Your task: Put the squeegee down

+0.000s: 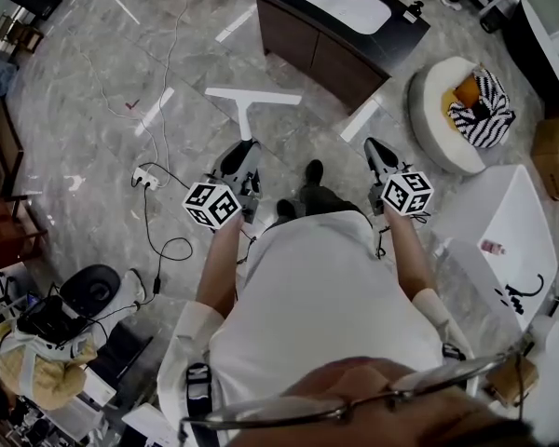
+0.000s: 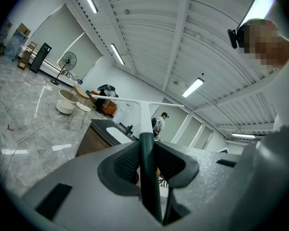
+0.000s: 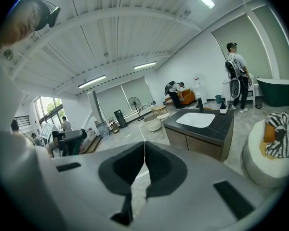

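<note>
L gripper clamped on squeegee handle, held above floor — not yet down. R gripper jaws closed, empty. Next, I judge: lower it, release.

I can read no words, numbers or brand names anywhere around me. The only print close by is the black-and-white square markers on the cube of my left gripper and on the cube of my right gripper. These are block patterns, not letters or digits. A small pink bottle stands on the white tub to my right, and whatever its label says is too small to make out. A little red mark on the grey floor forms no character I can read.
</note>
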